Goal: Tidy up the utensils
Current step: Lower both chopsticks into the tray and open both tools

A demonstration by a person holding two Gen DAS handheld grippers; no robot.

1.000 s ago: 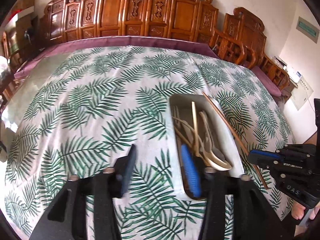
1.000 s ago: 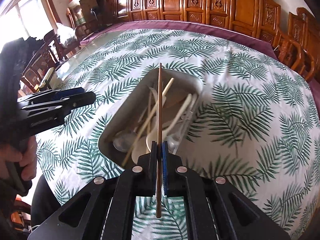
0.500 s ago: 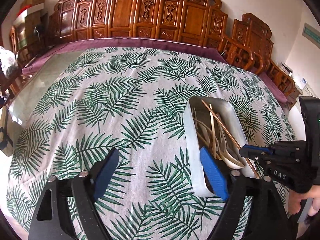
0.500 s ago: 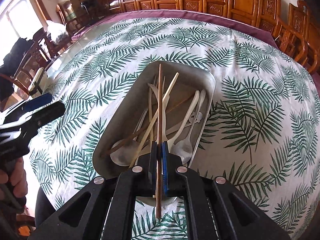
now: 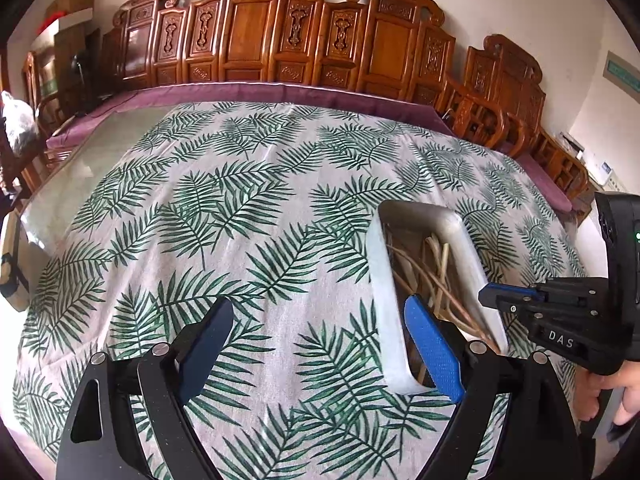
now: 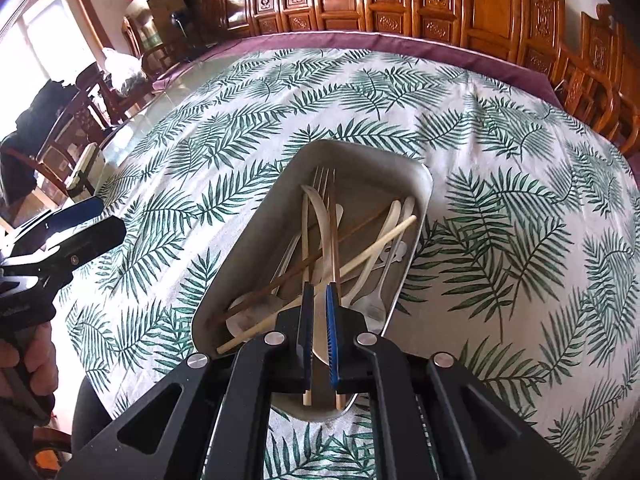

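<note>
A metal tray (image 6: pixel 256 240) holds several utensils: chopsticks, pale spoons and a fork (image 6: pixel 322 178). It also shows in the left wrist view (image 5: pixel 380 280). My right gripper (image 6: pixel 319 336) hovers over the tray's near end with its jaws a small gap apart and nothing held between them. A brown chopstick (image 6: pixel 334 240) lies in the tray just beyond the fingers. My left gripper (image 5: pixel 316 344) is wide open and empty above the cloth, left of the tray, its right finger (image 5: pixel 434 352) over the tray's near corner.
The table (image 5: pixel 240 200) wears a white cloth with green fern leaves. Carved wooden chairs (image 5: pixel 280 40) line the far side. The left gripper shows at the left edge of the right wrist view (image 6: pixel 60 236).
My right gripper has opened a little and let go of the brown chopstick, which now lies in the tray. My left gripper drew back to the left of the tray.
</note>
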